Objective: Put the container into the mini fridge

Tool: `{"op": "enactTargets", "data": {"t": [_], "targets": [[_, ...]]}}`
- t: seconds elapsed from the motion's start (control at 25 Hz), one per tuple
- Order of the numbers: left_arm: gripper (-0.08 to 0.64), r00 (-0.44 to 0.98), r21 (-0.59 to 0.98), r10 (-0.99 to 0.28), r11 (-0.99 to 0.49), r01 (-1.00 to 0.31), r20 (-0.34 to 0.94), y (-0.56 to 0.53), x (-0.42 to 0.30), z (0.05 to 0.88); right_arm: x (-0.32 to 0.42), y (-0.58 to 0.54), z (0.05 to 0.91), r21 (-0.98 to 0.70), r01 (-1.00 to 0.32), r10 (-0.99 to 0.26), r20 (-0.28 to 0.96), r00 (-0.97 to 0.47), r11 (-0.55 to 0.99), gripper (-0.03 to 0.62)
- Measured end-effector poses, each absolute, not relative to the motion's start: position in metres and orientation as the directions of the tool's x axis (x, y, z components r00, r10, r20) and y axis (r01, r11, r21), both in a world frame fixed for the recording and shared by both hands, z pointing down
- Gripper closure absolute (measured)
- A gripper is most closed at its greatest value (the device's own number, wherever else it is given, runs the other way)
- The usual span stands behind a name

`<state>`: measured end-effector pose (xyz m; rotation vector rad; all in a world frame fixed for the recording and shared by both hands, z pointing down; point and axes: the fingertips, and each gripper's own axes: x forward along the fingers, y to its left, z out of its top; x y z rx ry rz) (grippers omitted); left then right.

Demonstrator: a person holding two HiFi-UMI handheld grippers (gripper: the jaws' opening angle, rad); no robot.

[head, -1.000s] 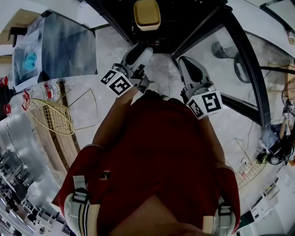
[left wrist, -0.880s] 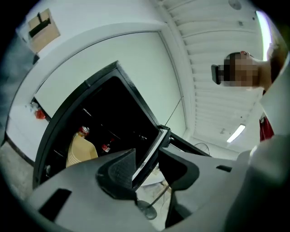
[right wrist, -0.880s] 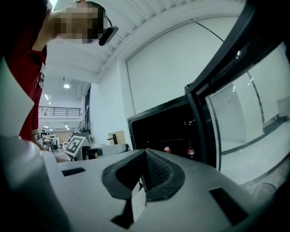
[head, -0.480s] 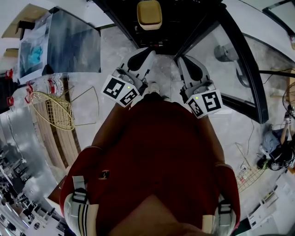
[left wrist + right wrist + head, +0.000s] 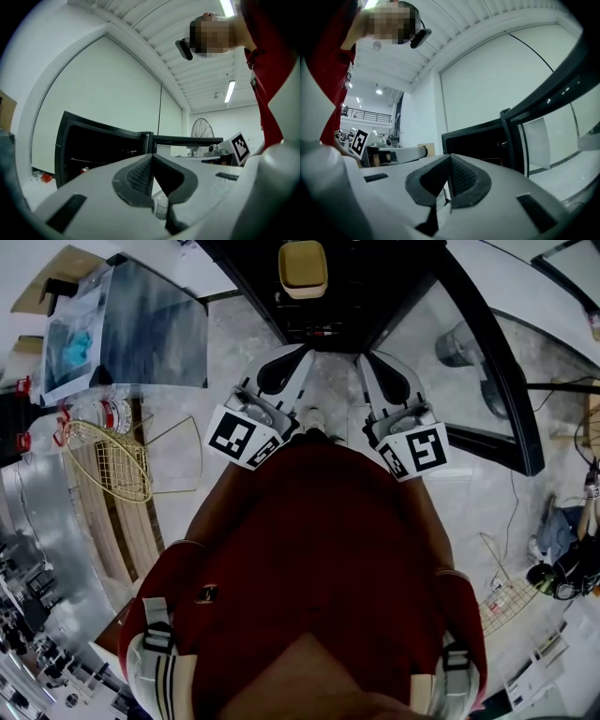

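Note:
The container (image 5: pixel 303 268), pale with a yellow lid, sits inside the open black mini fridge (image 5: pixel 375 287) at the top of the head view. The fridge's glass door (image 5: pixel 487 362) swings out to the right. My left gripper (image 5: pixel 300 352) and right gripper (image 5: pixel 368 362) hang side by side just in front of the fridge opening, apart from the container. Both are shut with nothing between the pads. In the left gripper view the left gripper (image 5: pixel 152 157) points at the dark fridge interior (image 5: pixel 93 145). The right gripper (image 5: pixel 450 157) faces the fridge (image 5: pixel 478 140) and its door frame (image 5: pixel 534 126).
A gold wire basket (image 5: pixel 105 463) and water bottles (image 5: pixel 103 413) lie on the floor at left, beside a dark panel (image 5: pixel 141 324). Cables and gear (image 5: pixel 562 568) sit at the right. A fan (image 5: pixel 202 129) stands beyond the fridge. The person's red shirt (image 5: pixel 319 559) fills the lower head view.
The left gripper's jaws have come together and it has turned and drawn back a little from the fridge. The container stays in the fridge. The right gripper has hardly moved.

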<state>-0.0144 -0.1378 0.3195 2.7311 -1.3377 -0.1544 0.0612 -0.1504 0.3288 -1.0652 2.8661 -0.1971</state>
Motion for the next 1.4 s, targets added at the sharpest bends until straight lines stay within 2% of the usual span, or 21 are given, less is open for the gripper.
{"op": "enactTargets", "data": {"t": [1.4], "targets": [[0.554, 0.625, 0.158, -0.779, -0.624, -0.765, -0.049, -0.117, -0.006, 0.314, 0.073, -0.127, 0.325, -0.136, -0.639, -0.649, -0.051, -0.759, 0.757, 0.592]]}}
